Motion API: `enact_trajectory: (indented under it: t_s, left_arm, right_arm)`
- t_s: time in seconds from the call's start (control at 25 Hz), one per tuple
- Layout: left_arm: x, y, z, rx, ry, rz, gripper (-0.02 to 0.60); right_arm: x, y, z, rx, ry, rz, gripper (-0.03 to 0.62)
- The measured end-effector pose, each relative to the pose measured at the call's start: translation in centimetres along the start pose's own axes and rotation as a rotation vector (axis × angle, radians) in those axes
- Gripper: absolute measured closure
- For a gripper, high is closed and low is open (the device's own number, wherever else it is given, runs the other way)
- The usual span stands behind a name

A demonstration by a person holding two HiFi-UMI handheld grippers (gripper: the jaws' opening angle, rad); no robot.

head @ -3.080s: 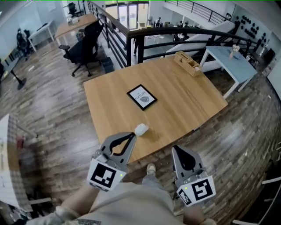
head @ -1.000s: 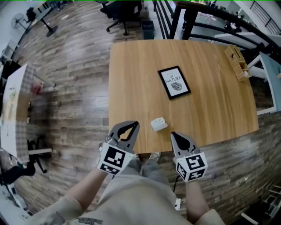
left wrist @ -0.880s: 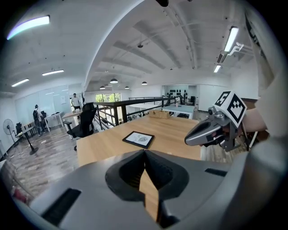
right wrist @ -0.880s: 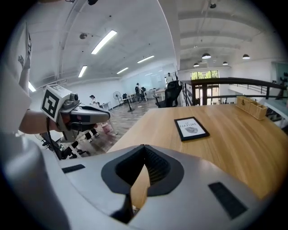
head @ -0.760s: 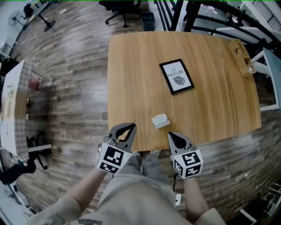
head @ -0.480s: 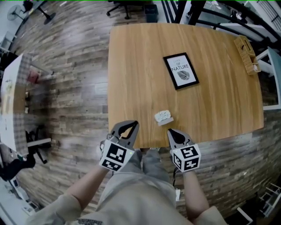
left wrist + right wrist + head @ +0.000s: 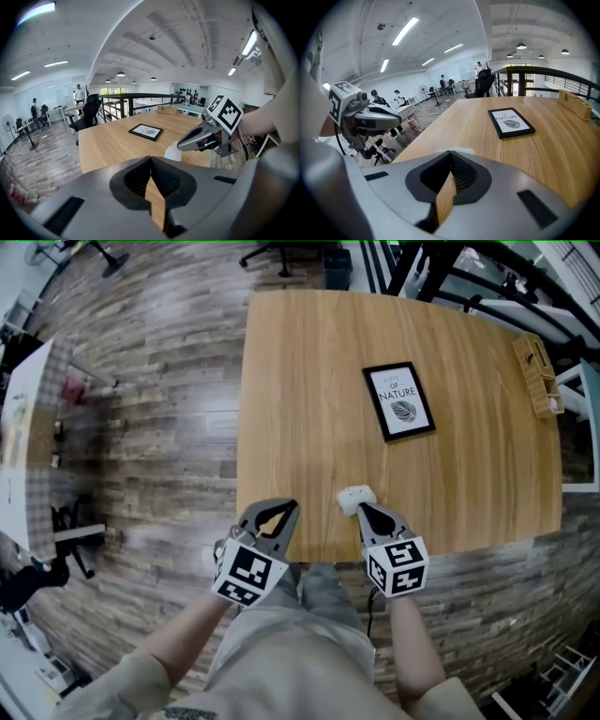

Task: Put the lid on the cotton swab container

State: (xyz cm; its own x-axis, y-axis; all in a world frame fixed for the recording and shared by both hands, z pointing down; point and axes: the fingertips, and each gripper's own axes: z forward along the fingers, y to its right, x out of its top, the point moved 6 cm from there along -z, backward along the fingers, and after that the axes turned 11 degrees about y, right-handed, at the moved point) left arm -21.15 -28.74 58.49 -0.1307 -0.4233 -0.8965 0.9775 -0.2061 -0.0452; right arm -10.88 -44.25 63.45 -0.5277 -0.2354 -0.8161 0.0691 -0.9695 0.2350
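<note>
Head view: small white plastic cotton swab container (image 7: 354, 497) is shown just beyond the right gripper (image 7: 365, 509); it and the left gripper (image 7: 288, 507) are clenched empty, so jaws should be parted first.

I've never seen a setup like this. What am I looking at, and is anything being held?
A person holds a hand-operated claw in each hand. One picture comes from a camera on their head, looking down at the left claw and right claw. The other two come from cameras riding on each claw. On the wooden table lie a framed print and a small white cotton swab container by the right claw's tip. Both claws are shut and empty.
</note>
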Motion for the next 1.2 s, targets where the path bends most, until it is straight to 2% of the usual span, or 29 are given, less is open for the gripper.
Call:
enact_trajectory:
  t_s: [0.28, 0.48, 0.68, 0.8, 0.96, 1.2]
  left_arm:
    - [-0.5, -1.6, -0.2, 0.013, -0.008, -0.014, 0.558]
    - [-0.9, -2.4, -0.4, 0.018, -0.017, -0.028, 0.558]
    - [-1.0, -2.8, -0.4, 0.028, -0.021, -0.032, 0.558]
    - [-0.1, -2.9, -0.6, 0.032, -0.007, -0.023, 0.558]
    - [2.5, -3.2, -1.4, 0.036, 0.036, 0.009, 0.558]
    - [7.5, -2.7, -2.8, 0.032, 0.134, 0.065, 0.558]
  right_arm:
    - [0.5, 0.4, 2.5, -0.004, -0.041, 0.013, 0.568]
    - [0.6, 0.3, 3.4, 0.000, -0.082, -0.048, 0.568]
    - [0.7, 0.7, 3.7, 0.041, -0.106, -0.007, 0.568]
    - [0.6, 0.6, 3.4, 0.024, -0.105, -0.002, 0.568]
    - [3.2, 0.3, 1.8, 0.000, -0.041, 0.001, 0.568]
    - [10.0, -0.3, -3.0, -0.030, 0.151, -0.036, 0.568]
